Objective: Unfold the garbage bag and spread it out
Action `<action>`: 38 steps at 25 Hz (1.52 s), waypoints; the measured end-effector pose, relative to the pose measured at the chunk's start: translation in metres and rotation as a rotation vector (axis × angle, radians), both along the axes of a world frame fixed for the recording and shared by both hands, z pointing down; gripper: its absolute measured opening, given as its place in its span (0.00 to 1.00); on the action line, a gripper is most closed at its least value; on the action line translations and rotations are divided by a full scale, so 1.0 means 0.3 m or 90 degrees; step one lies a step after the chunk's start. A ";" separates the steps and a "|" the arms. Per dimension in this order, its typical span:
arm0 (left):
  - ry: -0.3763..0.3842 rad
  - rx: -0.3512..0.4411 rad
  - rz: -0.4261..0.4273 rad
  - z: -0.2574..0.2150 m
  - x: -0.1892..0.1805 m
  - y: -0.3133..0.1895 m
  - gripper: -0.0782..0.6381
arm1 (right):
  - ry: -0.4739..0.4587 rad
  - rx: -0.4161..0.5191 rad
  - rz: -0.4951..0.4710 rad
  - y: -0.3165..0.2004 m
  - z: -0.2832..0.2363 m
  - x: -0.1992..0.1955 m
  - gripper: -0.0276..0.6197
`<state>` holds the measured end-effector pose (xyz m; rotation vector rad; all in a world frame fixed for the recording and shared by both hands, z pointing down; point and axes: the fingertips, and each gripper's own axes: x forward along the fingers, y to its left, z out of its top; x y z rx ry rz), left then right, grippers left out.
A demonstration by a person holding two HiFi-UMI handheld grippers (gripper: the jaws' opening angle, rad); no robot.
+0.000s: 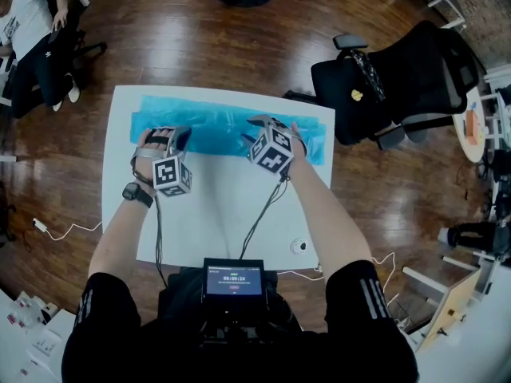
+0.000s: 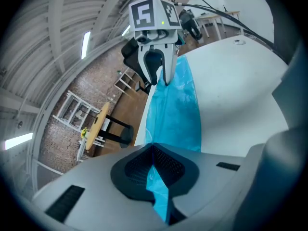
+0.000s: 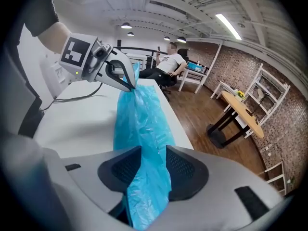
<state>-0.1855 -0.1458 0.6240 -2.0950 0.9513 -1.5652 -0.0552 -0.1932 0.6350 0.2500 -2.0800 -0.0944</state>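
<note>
A blue garbage bag [image 1: 215, 126] lies as a long strip along the far edge of the white table [image 1: 215, 214]. My left gripper [image 1: 177, 132] is shut on the strip near its left end. My right gripper [image 1: 259, 123] grips it right of the middle. In the left gripper view the jaws [image 2: 153, 150] are closed on a thin fold, and the bag [image 2: 175, 109] runs on to the right gripper [image 2: 161, 78]. In the right gripper view a bunched fold fills the gap between the jaws [image 3: 154, 150]. From there the bag [image 3: 139, 114] rises off the table to the left gripper [image 3: 131, 84].
A black office chair [image 1: 399, 78] stands past the table's right corner. A person sits at a desk at far left [image 1: 36, 30]. A small round object [image 1: 299, 246] lies near the table's front edge, beside a device with a screen [image 1: 233, 280] and cables.
</note>
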 end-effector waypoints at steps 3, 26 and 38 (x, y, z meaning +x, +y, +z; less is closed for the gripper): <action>0.003 0.001 0.000 0.003 0.006 0.031 0.11 | 0.019 -0.013 -0.009 0.014 0.013 0.002 0.33; 0.057 -0.047 -0.057 -0.121 -0.031 0.082 0.36 | 0.041 0.033 -0.019 0.081 -0.012 0.010 0.07; 0.001 -0.331 0.009 0.028 -0.017 0.136 0.37 | -0.001 0.040 0.004 0.135 -0.076 0.010 0.07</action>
